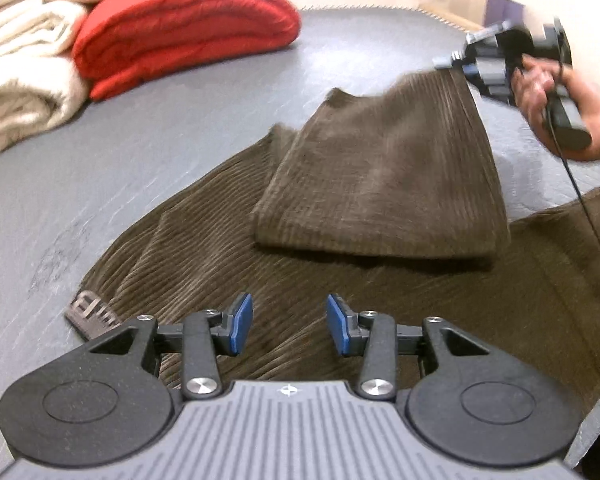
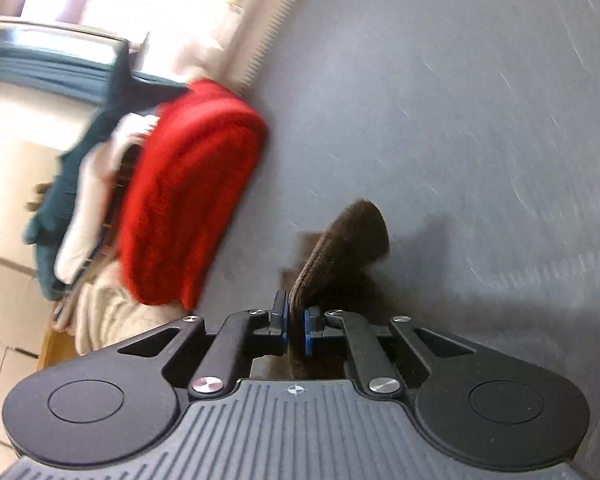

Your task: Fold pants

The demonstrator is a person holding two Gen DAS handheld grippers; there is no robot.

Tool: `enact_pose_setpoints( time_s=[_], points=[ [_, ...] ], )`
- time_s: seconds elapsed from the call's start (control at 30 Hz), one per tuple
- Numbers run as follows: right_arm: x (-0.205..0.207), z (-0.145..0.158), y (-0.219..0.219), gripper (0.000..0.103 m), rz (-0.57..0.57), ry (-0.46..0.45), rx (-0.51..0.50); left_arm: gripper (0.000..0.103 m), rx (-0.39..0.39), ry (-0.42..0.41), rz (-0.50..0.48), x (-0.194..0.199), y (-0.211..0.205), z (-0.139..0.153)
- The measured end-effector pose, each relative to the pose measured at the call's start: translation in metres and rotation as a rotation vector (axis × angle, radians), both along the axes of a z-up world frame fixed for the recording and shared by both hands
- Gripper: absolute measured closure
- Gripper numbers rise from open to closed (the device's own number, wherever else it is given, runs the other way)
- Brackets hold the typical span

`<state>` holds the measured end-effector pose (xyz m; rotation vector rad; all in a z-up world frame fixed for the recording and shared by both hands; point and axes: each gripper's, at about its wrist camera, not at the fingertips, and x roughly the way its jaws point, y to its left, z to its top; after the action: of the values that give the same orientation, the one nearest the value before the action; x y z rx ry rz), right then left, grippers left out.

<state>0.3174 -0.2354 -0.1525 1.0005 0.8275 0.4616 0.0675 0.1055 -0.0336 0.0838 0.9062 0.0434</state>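
The brown corduroy pants [image 1: 340, 208] lie spread on the grey bed cover [image 1: 140, 152], filling the near part of it, with one end already turned back over the rest so a doubled flap sits on top of the flat layer. A folded red blanket [image 1: 188, 24] and a cream one [image 1: 24, 80] are stacked at the far left corner, well apart from the pants.

The right gripper [image 2: 295, 330], held in a hand [image 1: 556, 96], has its pads pinched together on a bunched corner of that flap, lifting it off the cover near the right edge. The left gripper [image 1: 290, 326] hovers over the flat layer near its label [image 1: 90, 316], its jaws partly apart with nothing between them; whether its tips touch the cloth I cannot tell.

The cloth looks thick and ribbed, soft yet with some body: it drapes in broad curves and the fold edge stays rounded, not sharp. I judge it moderately heavy for fabric, so a lifted corner will drag the rest, and the ribs should give the pads good purchase with little slip. Nothing here is fragile. The best holds are probably the hemmed corners or the waistband, where layers are doubled, taking both layers at once so the flap does not separate. A second hold at the opposite corner would keep the edge straight.
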Motion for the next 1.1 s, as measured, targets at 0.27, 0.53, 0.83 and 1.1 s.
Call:
enact_pose_setpoints(
  time_s=[0.27,0.53,0.83,1.1],
  points=[
    [-0.048,0.07,-0.134,0.096,-0.725,-0.155,-0.358,0.051,-0.073,-0.082,-0.078,0.053,-0.061,-0.014],
    [-0.037,-0.007,-0.214,0.092,-0.661,0.134,-0.437,0.023,-0.016,0.002,-0.042,0.145,-0.111,-0.066],
    [-0.028,-0.025,-0.253,0.083,-0.58,0.152,-0.288,0.09,0.089,0.062,-0.062,0.148,-0.097,-0.075],
    [-0.04,0.021,-0.245,0.098,-0.656,0.094,-0.588,0.087,0.099,0.091,-0.17,0.107,-0.058,-0.056]
  ],
)
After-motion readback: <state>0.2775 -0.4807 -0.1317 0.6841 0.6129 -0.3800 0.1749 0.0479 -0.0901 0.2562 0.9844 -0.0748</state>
